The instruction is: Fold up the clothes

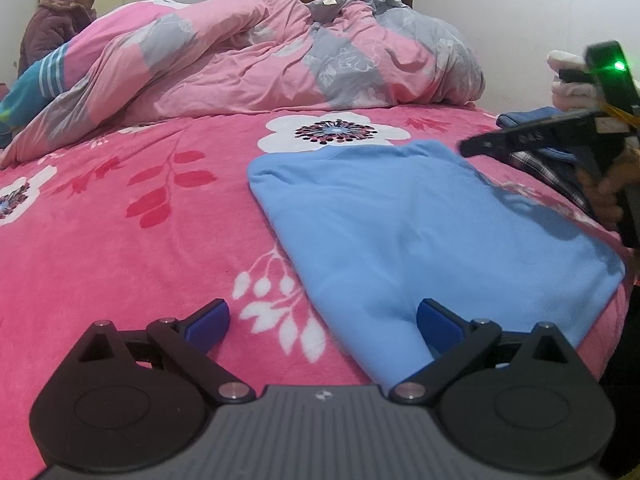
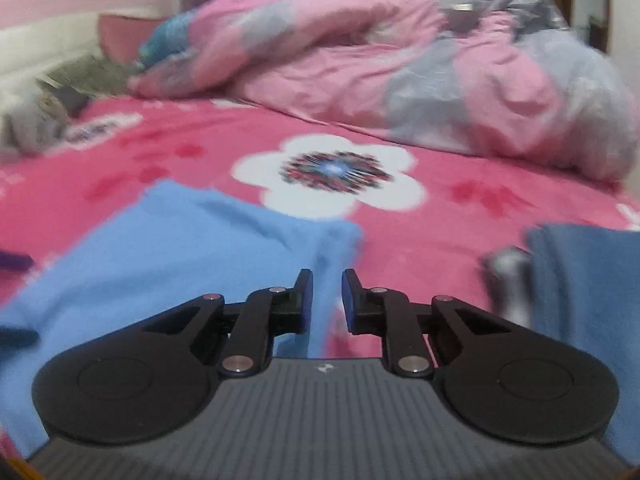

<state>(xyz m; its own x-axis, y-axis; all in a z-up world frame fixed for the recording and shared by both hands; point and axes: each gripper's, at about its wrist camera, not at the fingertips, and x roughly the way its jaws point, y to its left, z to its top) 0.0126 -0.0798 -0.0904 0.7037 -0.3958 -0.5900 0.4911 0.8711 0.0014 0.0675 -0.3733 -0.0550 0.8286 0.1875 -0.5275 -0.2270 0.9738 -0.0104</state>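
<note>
- Wide apart are the jaws of the left gripper (image 1: 322, 326), with nothing clamped between them; its right pad is seen just over the near edge of the light blue garment (image 1: 420, 236), its left pad over the pink bedspread (image 1: 120, 260).
- Only a narrow gap is left between the jaws of the right gripper (image 2: 327, 300), and no cloth is caught in it; the right wrist view is blurred.
- Seen from the left wrist, the right gripper (image 1: 480, 144) is held above the garment's right side, and its shadow is cast on the cloth.
- The light blue garment is laid flat on the flowered bedspread, folded into a rough rectangle, just below a large white flower print (image 1: 332, 132).
- A darker blue garment (image 2: 580, 292) is seen to the right, near but apart from the light blue one, with plaid cloth (image 1: 536, 164) beside it.
- A pink and grey quilt (image 1: 260, 56) is heaped at the far side of the bed.
- A seated person (image 1: 56, 20) is visible at the far left corner.
</note>
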